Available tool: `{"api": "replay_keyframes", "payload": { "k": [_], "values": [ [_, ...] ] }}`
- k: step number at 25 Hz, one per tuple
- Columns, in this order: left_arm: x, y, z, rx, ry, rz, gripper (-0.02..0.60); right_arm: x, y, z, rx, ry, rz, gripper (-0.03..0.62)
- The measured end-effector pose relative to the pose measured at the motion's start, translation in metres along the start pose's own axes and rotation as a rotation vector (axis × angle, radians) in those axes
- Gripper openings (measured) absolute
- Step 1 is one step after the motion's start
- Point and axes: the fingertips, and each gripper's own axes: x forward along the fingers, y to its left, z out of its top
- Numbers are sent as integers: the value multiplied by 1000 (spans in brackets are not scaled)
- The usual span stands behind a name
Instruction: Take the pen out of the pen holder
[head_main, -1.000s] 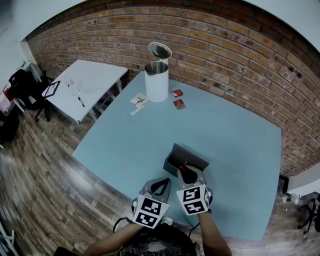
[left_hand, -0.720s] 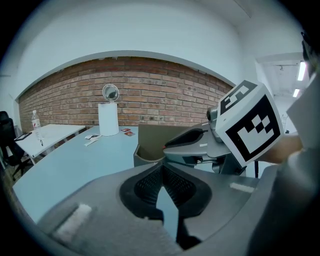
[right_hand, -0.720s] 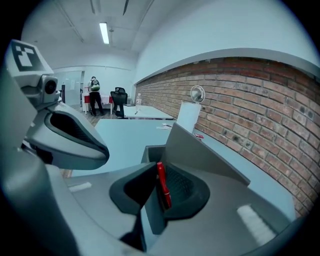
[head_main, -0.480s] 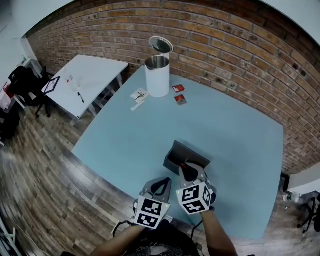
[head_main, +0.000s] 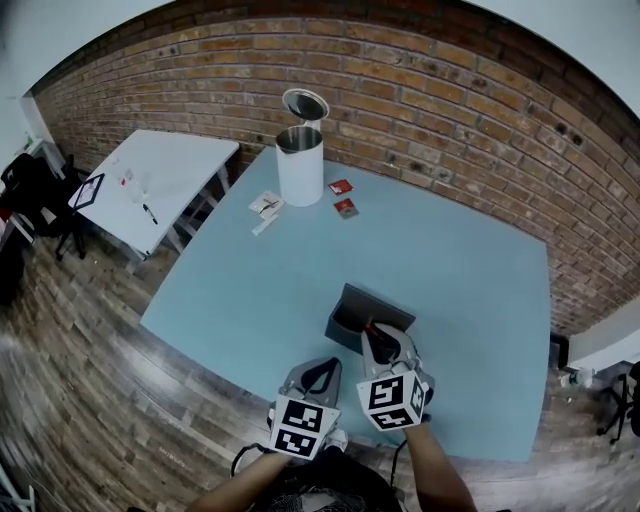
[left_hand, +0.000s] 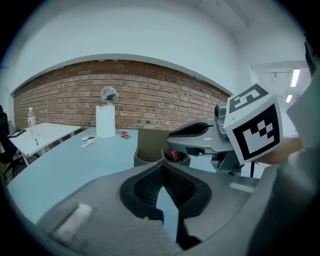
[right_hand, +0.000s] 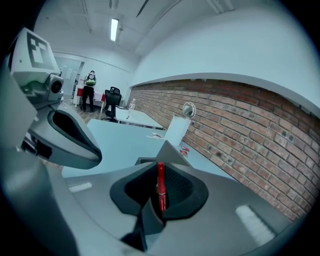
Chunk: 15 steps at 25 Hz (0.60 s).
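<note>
Right hand-held gripper (right_hand: 159, 199) pinches the red pen (right_hand: 160, 182); tilting could snag it on the pen holder (right_hand: 170, 150) at 12 o'clock.

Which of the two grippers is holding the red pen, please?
The right gripper: its jaws are shut on the red pen, whereas the left gripper has its jaws shut with nothing between them.

Red pen (right_hand: 161, 192), upright, clamped in right hand-held gripper (right_hand: 159, 181), at dark pen holder (head_main: 342, 328)
</note>
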Motion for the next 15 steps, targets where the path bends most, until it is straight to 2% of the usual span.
{"api": "replay_keyframes", "payload": {
  "k": [15],
  "values": [
    [-20,3,10,11,-60,-67,0,-33,0,44,-35,-93,-121,46]
  ]
}}
